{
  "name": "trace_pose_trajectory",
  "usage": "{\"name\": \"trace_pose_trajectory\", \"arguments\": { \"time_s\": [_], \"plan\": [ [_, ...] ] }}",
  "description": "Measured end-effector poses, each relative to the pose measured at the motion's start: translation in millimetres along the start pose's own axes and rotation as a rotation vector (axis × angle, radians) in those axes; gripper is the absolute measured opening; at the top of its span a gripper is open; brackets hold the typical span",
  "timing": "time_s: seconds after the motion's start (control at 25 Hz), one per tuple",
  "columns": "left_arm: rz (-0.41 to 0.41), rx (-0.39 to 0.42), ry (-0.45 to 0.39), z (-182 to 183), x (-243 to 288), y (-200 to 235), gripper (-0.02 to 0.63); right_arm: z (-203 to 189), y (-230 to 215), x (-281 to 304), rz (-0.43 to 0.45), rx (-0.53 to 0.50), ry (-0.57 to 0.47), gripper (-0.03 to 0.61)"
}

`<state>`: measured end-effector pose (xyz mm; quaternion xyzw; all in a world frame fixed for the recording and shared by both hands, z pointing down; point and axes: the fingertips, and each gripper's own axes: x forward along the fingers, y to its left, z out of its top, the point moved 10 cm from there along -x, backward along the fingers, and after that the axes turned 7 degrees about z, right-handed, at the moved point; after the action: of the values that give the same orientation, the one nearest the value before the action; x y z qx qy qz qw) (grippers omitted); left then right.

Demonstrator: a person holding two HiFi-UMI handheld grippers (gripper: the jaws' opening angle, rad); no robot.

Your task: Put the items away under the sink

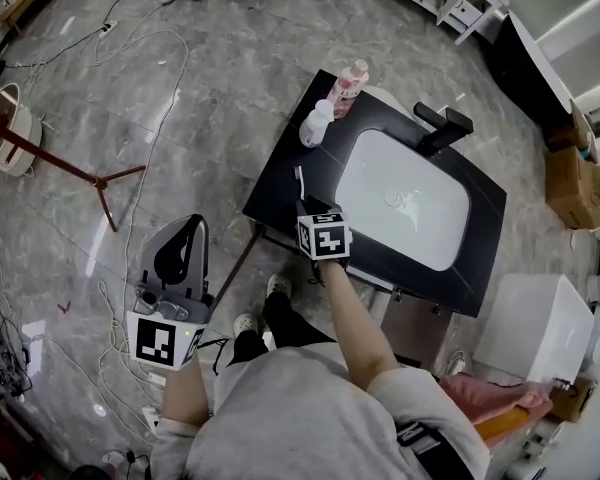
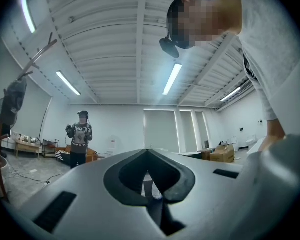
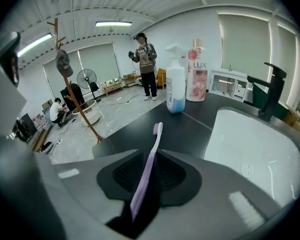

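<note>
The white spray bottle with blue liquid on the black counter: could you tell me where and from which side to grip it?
Take the white spray bottle round its straight body below the trigger head, jaws level, as it stands upright. Come from the near side, over the bare black counter; the pink LUX bottle stands close on its far side.

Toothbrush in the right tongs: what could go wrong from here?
The right tongs pinch the toothbrush by its handle with the head sticking far out, so it might pivot or slip in transit. That long end could also clip the counter edge on the way down.
</note>
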<state>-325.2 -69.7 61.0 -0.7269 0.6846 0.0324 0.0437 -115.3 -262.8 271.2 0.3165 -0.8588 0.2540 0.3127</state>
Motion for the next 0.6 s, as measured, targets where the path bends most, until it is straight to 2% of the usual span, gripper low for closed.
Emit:
{"name": "trace_pose_trajectory", "arguments": {
  "time_s": [0.28, 0.4, 0.6],
  "plan": [
    [0.042, 0.0, 0.025, -4.0, -4.5, 7.0, 0.006, -3.7, -3.1, 12.1, -0.024, -0.006, 0.04, 0.08],
    [0.045, 0.002, 0.025, -4.1, -6.7, 6.9, 0.006, -4.9, -4.8, 12.4, -0.028, 0.029, 0.021, 0.045],
    [0.029, 0.007, 0.015, 1.6, -12.5, 5.8, 0.006, -6.4, -1.1, -3.3, -0.021, 0.079, -0.044, 0.043]
  ]
}}
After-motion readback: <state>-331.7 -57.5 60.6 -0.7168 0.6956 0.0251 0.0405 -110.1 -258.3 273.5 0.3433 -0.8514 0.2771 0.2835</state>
